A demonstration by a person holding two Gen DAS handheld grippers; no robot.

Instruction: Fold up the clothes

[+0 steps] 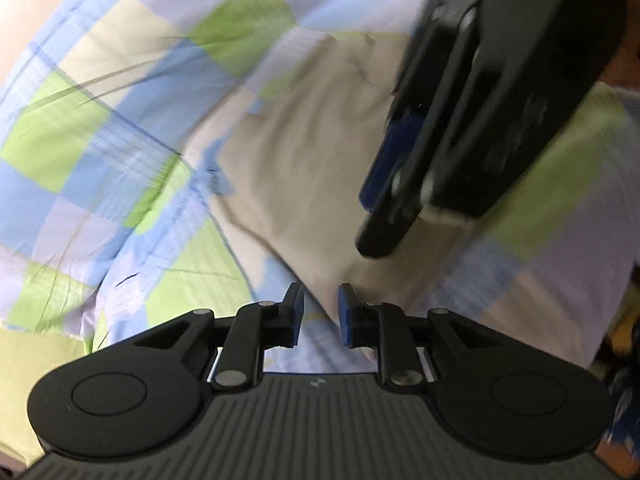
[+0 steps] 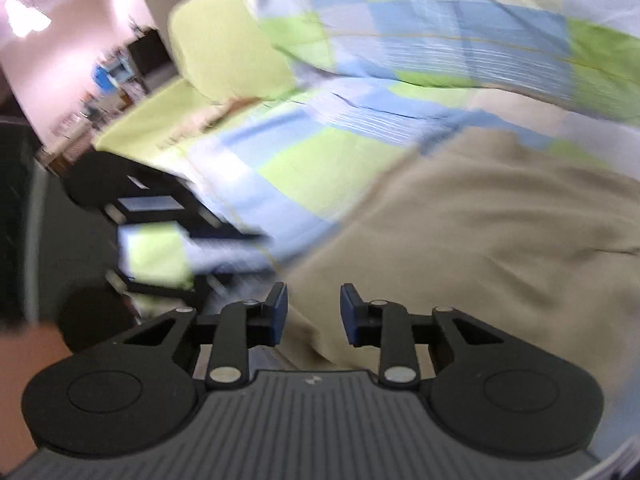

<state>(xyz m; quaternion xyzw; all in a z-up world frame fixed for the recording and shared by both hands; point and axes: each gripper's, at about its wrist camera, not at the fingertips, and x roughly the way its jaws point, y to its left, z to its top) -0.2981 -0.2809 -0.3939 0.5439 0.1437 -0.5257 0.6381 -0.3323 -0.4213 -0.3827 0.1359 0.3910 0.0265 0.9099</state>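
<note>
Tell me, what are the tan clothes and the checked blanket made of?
The tan garment looks like soft matte woven cloth, maybe cotton: it creases and has no shine. The checked bedcover looks like thin printed cotton, puffed and wrinkled, perhaps padded. Blur leaves both uncertain.

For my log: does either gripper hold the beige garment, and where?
Left gripper holds nothing. Right gripper: beige garment edge between jaws; grip cannot be told.
</note>
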